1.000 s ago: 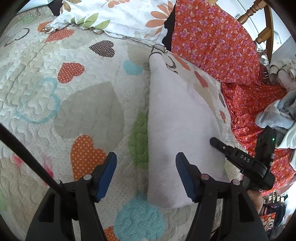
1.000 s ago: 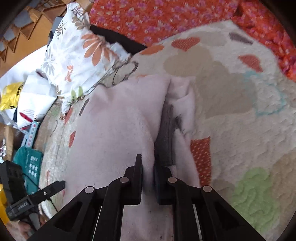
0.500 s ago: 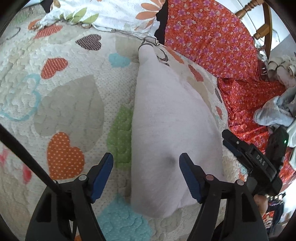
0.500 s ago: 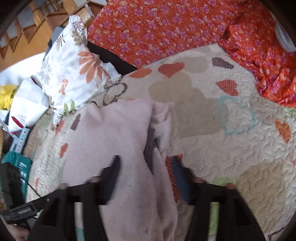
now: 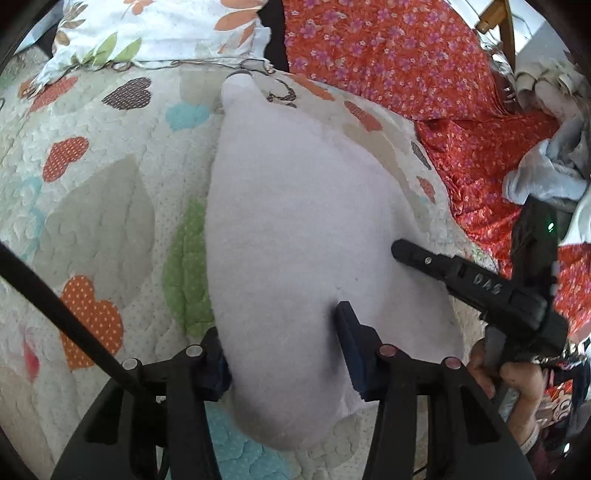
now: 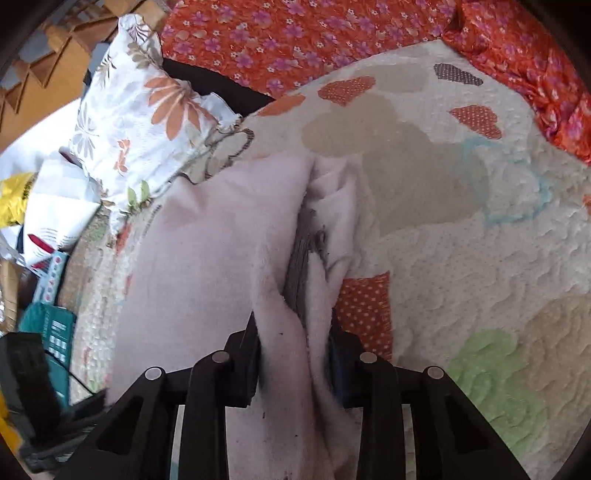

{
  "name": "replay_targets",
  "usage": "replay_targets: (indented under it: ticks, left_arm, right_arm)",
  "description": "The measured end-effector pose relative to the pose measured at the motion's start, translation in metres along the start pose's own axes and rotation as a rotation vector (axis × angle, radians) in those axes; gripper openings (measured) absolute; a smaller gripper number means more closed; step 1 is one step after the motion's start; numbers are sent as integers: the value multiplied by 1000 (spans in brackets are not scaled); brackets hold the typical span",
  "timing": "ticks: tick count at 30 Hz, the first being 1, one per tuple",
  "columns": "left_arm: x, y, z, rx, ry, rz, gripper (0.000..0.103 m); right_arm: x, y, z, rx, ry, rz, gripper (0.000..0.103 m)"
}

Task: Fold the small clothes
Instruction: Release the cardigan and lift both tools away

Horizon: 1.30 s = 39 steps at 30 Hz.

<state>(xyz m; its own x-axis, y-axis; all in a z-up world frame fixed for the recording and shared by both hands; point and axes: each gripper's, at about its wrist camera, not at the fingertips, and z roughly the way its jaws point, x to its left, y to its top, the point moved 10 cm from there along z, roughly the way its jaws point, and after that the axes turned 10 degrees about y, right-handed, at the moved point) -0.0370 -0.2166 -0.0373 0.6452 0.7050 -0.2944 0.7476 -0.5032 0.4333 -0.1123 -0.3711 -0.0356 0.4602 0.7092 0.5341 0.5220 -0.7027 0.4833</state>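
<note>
I see a quilt (image 5: 96, 206), puffy and stitched with dotted hearts, under everything. An orange flowered sheet (image 5: 388, 62), thin and crumpled, runs along its far edge beside a floral pillow (image 6: 140, 110). A pale fleecy garment (image 5: 295, 229), folded into a long soft slab, lies on the quilt. My left gripper (image 5: 284, 354) is spread, blue pads straddling its near end. My right gripper (image 6: 295, 354) is part-spread around bunched layers; whether it grips them I can't tell.

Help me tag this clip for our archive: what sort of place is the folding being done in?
Most likely a bedroom, on a bed. The pale garment lies on a heart-patterned quilt, with a floral pillow and a wooden bedpost at the edges.
</note>
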Motion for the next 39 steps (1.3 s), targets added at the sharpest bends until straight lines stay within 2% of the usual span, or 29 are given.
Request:
replay_targets:
  ticks: [1, 3, 6, 8, 11, 15, 17, 21, 24, 28, 31, 35, 39]
  left_arm:
    - [4, 1, -2, -4, 5, -14, 53]
    - [14, 7, -13, -45, 29, -41, 60]
    - [31, 20, -38, -147, 126, -47, 70]
    - [45, 29, -62, -244, 227, -50, 81]
    - [60, 40, -104, -413, 393, -48, 92]
    - [69, 47, -158, -629, 577, 11, 101]
    - [71, 43, -178, -696, 641, 40, 103]
    - [66, 28, -187, -696, 569, 72, 103]
    - [67, 15, -190, -697, 559, 55, 103]
    - [58, -1, -191, -711, 585, 64, 103]
    - [54, -16, -202, -753, 593, 58, 103]
    - [47, -32, -214, -796, 545, 51, 103]
    - [44, -40, -212, -757, 502, 48, 103]
  right_arm:
    - [-4, -1, -1, -4, -21, 6, 44]
    - [-8, 1, -7, -27, -15, 28, 45]
    - [-6, 8, -23, -79, -26, 25, 45]
    - [-4, 13, -40, -133, -56, 2, 46]
    - [-2, 15, -58, -181, -75, -8, 48]
    - [6, 6, -80, -211, -86, -31, 48]
    - [13, 1, -91, -228, -100, -63, 50]
    - [29, -8, -112, -280, -136, -136, 54]
    - [35, -22, -121, -304, -148, -159, 57]
    - [40, -50, -116, -266, -162, -186, 57]
    - [41, -65, -112, -247, -180, -208, 57]
    - [41, -78, -114, -247, -192, -210, 57]
    - [38, -89, -114, -238, -201, -198, 57]
